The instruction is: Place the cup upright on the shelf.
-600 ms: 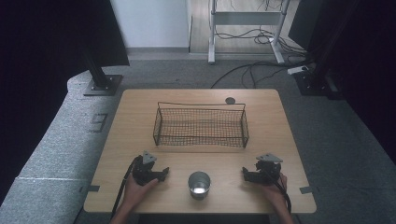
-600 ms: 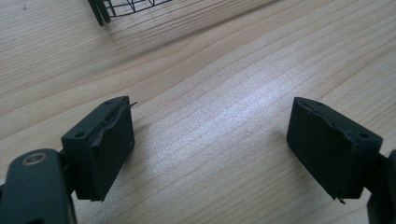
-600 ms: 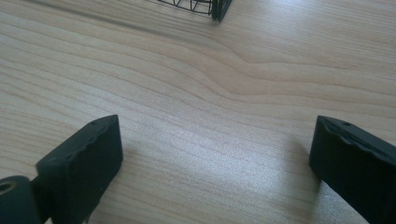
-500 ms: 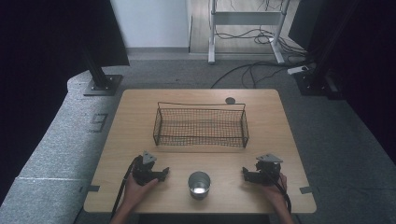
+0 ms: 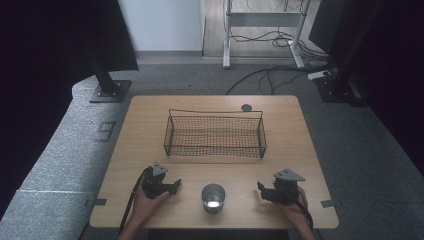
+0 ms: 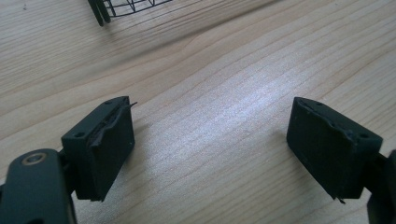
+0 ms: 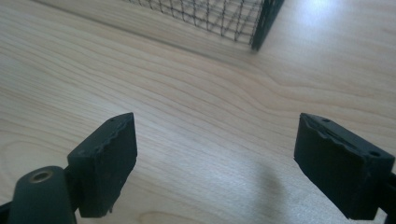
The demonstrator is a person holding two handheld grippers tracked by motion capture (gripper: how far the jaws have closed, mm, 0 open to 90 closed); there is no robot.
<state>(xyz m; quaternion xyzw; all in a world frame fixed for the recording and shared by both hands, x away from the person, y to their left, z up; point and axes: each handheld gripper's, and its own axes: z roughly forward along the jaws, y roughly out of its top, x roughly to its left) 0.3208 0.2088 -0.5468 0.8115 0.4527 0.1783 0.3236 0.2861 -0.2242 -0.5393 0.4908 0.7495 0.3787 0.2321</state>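
Note:
A metal cup (image 5: pixel 213 198) stands near the front edge of the wooden table (image 5: pixel 300 145), between the two hands. Behind it sits a black wire basket (image 5: pixel 215 134), with nothing visible inside. My left gripper (image 5: pixel 174 187) rests low over the table left of the cup, jaws wide apart with bare wood between them (image 6: pixel 210 149). My right gripper (image 5: pixel 261 190) sits right of the cup, also open over bare wood (image 7: pixel 215 163). A corner of the basket (image 7: pixel 261 18) shows at the top of the right gripper view, and its foot (image 6: pixel 100 11) in the left gripper view.
A small dark round disc (image 5: pixel 246 107) lies at the table's far edge behind the basket. Stand bases (image 5: pixel 107 92) and cables (image 5: pixel 270 75) lie on the grey floor beyond the table. Dark curtains hang at both sides.

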